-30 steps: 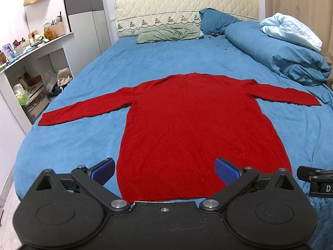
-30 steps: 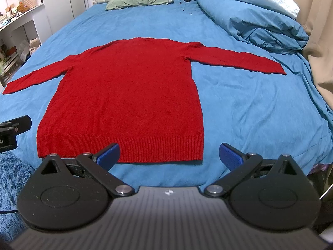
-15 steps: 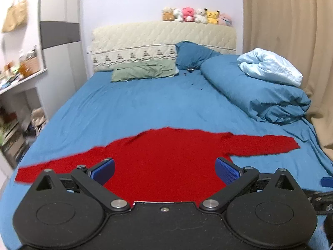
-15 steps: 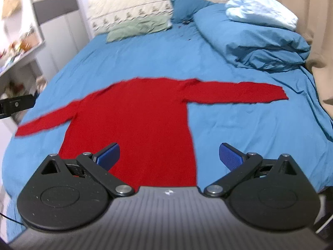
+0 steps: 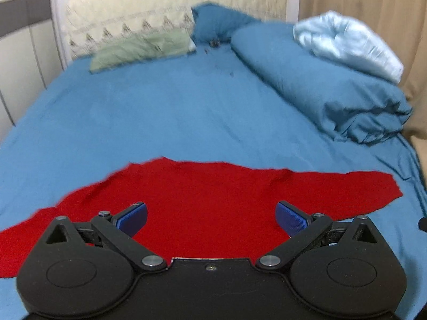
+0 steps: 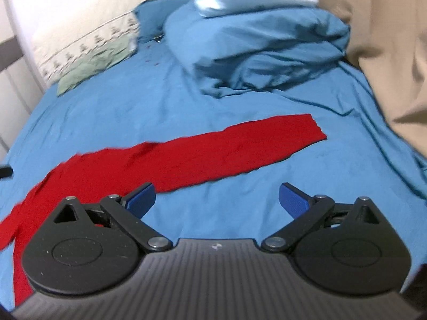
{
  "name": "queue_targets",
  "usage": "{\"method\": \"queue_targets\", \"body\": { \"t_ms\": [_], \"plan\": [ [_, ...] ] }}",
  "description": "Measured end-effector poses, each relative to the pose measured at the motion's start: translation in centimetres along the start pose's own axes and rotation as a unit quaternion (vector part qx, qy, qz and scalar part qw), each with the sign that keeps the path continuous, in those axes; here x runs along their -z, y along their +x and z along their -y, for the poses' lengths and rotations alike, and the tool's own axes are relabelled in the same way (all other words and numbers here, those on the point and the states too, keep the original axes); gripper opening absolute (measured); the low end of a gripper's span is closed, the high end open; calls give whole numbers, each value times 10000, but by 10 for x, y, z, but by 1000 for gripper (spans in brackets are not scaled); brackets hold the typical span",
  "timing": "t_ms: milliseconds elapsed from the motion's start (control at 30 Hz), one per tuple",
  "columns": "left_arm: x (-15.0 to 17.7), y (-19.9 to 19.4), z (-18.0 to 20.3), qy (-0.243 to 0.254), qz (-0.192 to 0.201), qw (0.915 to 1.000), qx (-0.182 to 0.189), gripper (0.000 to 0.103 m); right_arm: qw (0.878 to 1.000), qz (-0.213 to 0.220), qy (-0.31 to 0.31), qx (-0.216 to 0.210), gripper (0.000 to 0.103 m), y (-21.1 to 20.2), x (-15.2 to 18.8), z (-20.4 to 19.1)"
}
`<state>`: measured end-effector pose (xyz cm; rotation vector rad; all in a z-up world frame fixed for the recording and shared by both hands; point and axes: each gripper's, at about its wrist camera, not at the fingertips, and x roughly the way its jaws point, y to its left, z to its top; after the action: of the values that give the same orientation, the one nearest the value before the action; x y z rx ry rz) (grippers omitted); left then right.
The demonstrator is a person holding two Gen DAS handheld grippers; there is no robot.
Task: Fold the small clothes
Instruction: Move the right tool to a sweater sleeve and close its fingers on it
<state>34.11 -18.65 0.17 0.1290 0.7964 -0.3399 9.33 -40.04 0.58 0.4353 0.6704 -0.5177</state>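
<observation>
Both grippers — forward over sweater (image 5: pixel 208 202)

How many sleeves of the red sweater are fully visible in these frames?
1: the red sweater's right sleeve lies flat toward the folded duvet. The left sleeve runs off the frame edge.

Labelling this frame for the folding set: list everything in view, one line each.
sweater: 1, red, spread flat on the bed, sleeves out
bed sheet: 1, blue, under the sweater
duvet: 1, blue, bunched along the right side
light blanket: 1, pale blue, on top of the duvet
pillow: 1, green, by the headboard
pillow: 1, blue, by the headboard
headboard: 1, cream
curtain: beige, right
left gripper: black, blue fingers, open
right gripper: black, blue fingers, open
</observation>
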Motion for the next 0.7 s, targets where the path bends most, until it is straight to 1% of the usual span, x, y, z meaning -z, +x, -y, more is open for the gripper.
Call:
{"method": "queue_targets", "body": {
  "t_ms": [100,167,200,267,333,400,533,633,667,700],
  "plan": [
    [0,52,10,130,-130,9998,-47,103,9988,-61,472,92,103,51,-1,33],
    [2,89,19,260,-285,9992,-83,103,9969,-110,768,158,103,82,2,52],
    [4,108,22,313,-382,9988,-63,103,9962,-95,844,191,103,97,3,59],
    [9,134,24,287,-537,9981,2,103,9957,-15,879,285,103,119,7,69],
    [13,154,23,170,-634,9978,82,103,9947,84,971,342,98,139,8,79],
    [15,173,23,57,-743,9972,115,103,9930,162,1098,398,90,156,7,86],
    [20,204,23,2,-1004,9949,20,103,9891,187,1329,608,81,186,2,96],
    [22,210,23,55,-868,9962,-26,103,9877,328,1325,759,70,201,-3,98],
    [21,211,23,71,-868,9962,-42,103,9872,355,1324,810,64,204,-5,99],
    [20,212,23,74,-883,9961,-45,103,9867,377,1318,872,52,209,-7,100]
  ]
}}
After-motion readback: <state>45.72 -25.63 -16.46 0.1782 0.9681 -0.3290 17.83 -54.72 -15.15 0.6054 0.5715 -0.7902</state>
